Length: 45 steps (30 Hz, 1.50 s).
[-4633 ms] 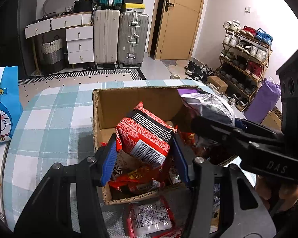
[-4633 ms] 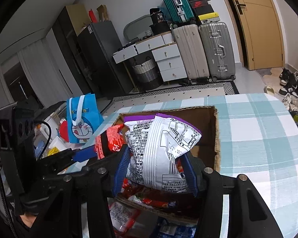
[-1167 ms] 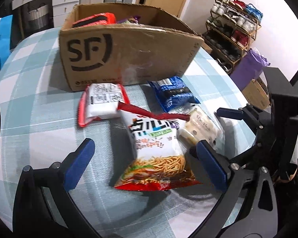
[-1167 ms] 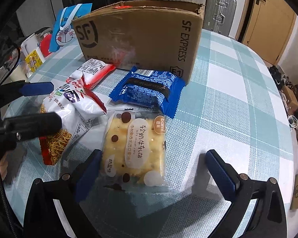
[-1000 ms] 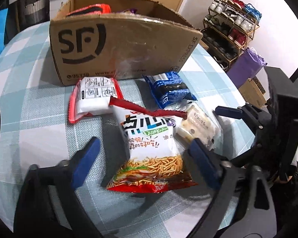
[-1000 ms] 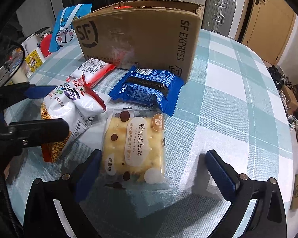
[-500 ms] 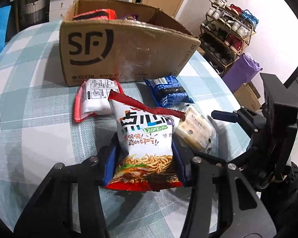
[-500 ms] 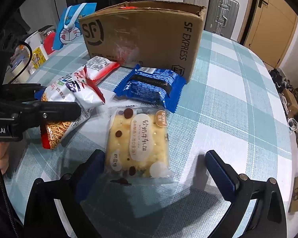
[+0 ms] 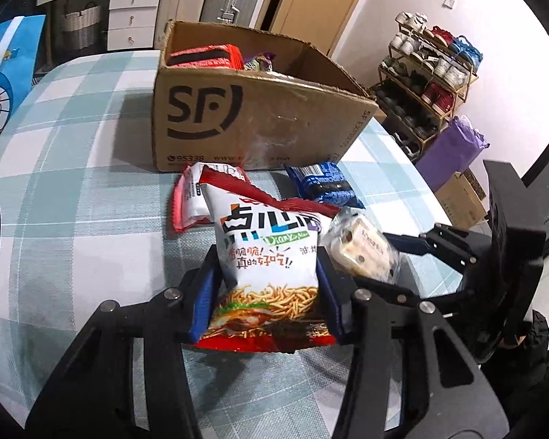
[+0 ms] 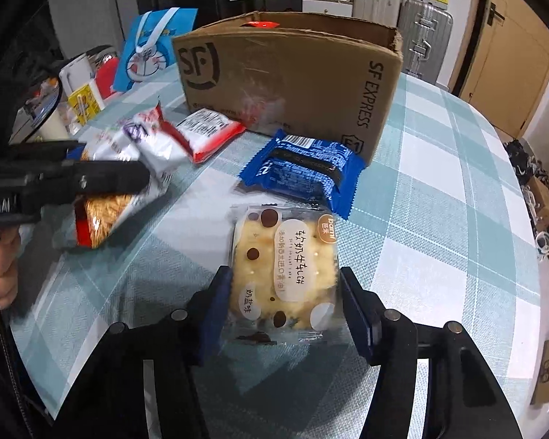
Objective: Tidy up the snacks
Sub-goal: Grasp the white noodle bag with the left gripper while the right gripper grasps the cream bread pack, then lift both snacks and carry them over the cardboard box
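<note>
My left gripper [image 9: 265, 298] is shut on a white and red noodle-snack bag [image 9: 269, 267] and holds it above the checked tablecloth; the bag also shows in the right wrist view [image 10: 124, 175]. My right gripper [image 10: 285, 309] is shut on a clear-wrapped yellow cake pack [image 10: 285, 263], also in the left wrist view [image 9: 362, 248]. A blue snack pack [image 10: 303, 168] and a red-edged white pack [image 10: 210, 130] lie in front of the open SF cardboard box [image 10: 292, 80], which holds red and purple packets [image 9: 205, 55].
A blue Doraemon bag [image 10: 153, 47], a white mug [image 10: 78, 73] and small items stand at the table's left. The round table's edge [image 10: 530, 241] is on the right. Suitcases, drawers and a shoe rack [image 9: 432, 58] stand beyond.
Both grippers have left the box and come down in front of it. The left one shut on the noodle bag and lifted it. The right one has just shut on the cake pack.
</note>
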Each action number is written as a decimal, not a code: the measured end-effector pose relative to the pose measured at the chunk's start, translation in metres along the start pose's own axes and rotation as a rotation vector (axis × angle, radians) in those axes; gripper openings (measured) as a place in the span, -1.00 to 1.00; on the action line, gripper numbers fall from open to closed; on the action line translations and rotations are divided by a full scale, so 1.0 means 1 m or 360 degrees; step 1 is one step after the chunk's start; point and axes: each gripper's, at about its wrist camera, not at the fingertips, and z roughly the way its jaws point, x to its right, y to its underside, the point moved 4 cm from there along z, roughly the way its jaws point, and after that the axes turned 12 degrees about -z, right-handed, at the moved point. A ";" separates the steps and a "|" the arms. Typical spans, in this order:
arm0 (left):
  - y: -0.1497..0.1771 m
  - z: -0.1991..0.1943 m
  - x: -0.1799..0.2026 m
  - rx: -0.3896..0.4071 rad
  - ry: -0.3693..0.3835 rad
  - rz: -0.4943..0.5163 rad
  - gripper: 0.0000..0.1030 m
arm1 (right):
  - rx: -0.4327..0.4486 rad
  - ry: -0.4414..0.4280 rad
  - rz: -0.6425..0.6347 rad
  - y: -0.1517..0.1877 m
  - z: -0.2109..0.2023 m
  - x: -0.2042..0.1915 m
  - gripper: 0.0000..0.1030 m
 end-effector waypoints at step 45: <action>-0.080 -0.088 0.028 0.0435 -0.0128 0.0106 -0.11 | 0.0557 0.0065 0.0249 -0.065 -0.097 0.047 0.14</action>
